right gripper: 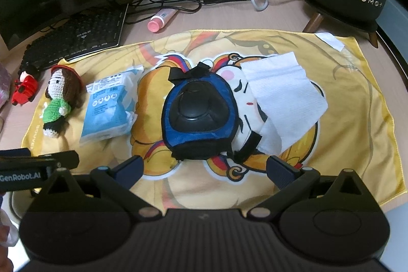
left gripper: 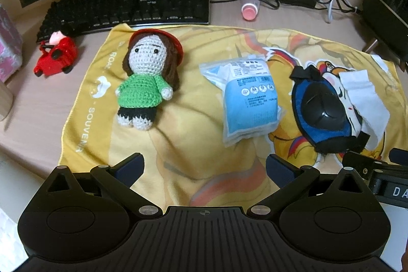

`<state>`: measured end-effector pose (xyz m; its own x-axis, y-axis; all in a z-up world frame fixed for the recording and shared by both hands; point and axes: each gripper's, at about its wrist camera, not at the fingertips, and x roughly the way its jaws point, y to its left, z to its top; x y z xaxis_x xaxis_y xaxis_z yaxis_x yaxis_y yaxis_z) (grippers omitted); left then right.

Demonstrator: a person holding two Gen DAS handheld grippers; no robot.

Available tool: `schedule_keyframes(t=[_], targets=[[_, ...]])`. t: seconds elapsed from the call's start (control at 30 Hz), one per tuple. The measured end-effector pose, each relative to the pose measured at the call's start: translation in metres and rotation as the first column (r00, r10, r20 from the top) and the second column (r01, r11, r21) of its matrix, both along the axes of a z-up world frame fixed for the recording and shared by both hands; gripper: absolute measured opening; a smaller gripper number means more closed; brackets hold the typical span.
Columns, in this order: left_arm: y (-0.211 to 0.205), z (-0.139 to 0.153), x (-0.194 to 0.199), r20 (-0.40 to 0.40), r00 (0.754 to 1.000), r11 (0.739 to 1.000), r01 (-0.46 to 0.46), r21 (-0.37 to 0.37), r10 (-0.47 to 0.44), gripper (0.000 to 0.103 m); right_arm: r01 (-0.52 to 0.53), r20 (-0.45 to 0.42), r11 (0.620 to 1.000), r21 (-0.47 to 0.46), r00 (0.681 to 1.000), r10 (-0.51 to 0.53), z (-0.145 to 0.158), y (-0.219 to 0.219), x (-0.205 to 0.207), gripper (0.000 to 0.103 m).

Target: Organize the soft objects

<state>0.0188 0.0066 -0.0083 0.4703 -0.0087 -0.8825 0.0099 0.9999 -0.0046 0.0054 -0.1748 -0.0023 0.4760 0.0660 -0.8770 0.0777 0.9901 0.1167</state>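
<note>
Both jaws spread, empty; doll (left gripper: 146,78), packet (left gripper: 248,98), pad (right gripper: 200,114) on towel (right gripper: 357,119).

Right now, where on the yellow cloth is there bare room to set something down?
Free: the near strip of the yellow cloth in front of the knee pad, and its right end beyond the white tissue. Crowded: the middle row, with the crochet doll, the blue packet, pad and tissue close together.

Dim, warm light; fisheye-bent, soft edges
</note>
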Motion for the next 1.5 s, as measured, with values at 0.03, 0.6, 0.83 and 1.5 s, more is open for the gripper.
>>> schedule_keyframes(t=[0.03, 0.6, 0.83, 1.5], targets=[[0.001, -0.001, 0.000, -0.002, 1.000, 1.000, -0.001, -0.001, 0.001, 0.103, 0.000, 0.000, 1.000, 0.000, 1.000, 0.000, -0.001, 0.000, 0.000, 0.103], [0.012, -0.010, 0.008, 0.005, 1.000, 1.000, 0.027, -0.016, -0.026, 0.103, -0.024, 0.009, 1.000, -0.013, 1.000, 0.024, -0.003, 0.006, 0.005, 0.103], [0.014, -0.014, 0.011, 0.053, 0.995, 0.996, 0.088, 0.000, -0.087, 0.103, -0.063, 0.134, 0.996, -0.069, 0.988, 0.072, -0.007, -0.006, 0.011, 0.103], [0.009, -0.014, 0.066, 0.061, 0.966, 0.939, 0.258, -0.226, -0.251, 0.103, 0.076, 0.139, 0.986, -0.149, 0.989, -0.055, -0.031, -0.088, 0.066, 0.070]])
